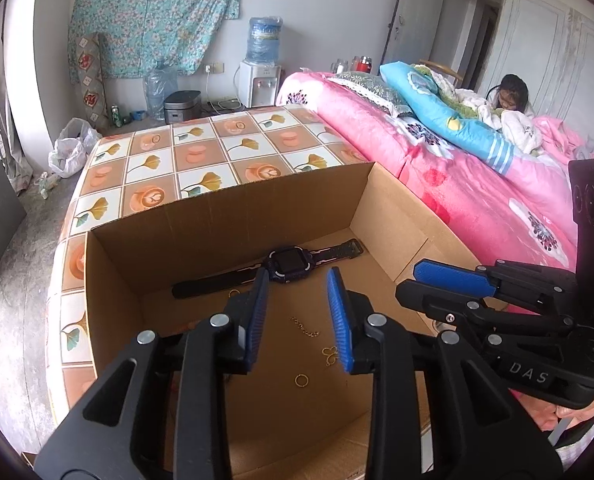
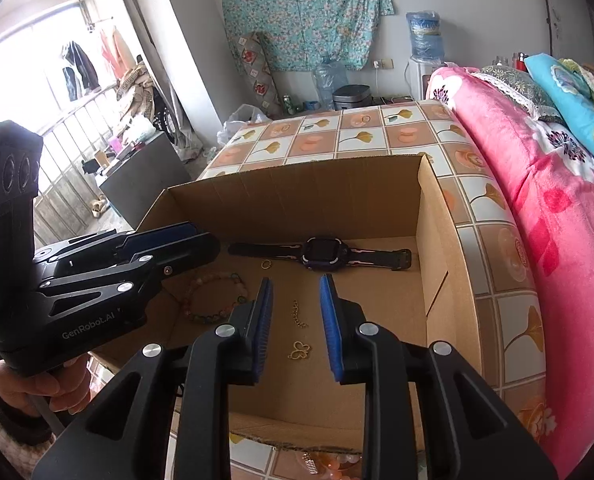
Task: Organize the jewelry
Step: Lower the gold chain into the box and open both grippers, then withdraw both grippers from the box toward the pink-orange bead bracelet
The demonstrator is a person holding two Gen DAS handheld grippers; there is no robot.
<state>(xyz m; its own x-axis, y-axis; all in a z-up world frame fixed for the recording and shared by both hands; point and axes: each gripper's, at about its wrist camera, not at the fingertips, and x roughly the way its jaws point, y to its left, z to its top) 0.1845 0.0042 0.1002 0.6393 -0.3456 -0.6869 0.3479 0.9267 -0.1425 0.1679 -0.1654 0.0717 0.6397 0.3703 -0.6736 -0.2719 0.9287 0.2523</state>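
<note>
Bedroom clutter frames the scene: a floral cloth pinned to the wall, a water dispenser (image 1: 258, 80), and a bed under a pink blanket (image 1: 449, 168). Beside the bed stands a table (image 2: 377, 128) covered in a tiled leaf-and-flower print, and on it sits an open cardboard box (image 1: 265, 216).

Jewelry lies loose on the box floor. A dark wristwatch (image 2: 320, 255) stretches along the far wall, with a small gold ring (image 2: 266, 265) just in front of it. Nearer lie a short gold chain (image 2: 299, 315), a gold butterfly charm (image 2: 299, 350) and, in the left view, a second gold ring (image 1: 301, 380). A beaded bracelet (image 2: 213, 300) rests toward the left side.

Both tongs tilt down into the box. The left gripper (image 1: 301, 318) has its blue pads apart with nothing between them, poised above the chain. The right gripper (image 2: 297, 320) is likewise parted and empty, over the chain and charm.

Judging by the gathered pieces, the box serves as the collecting place, and sorting seems well along.
</note>
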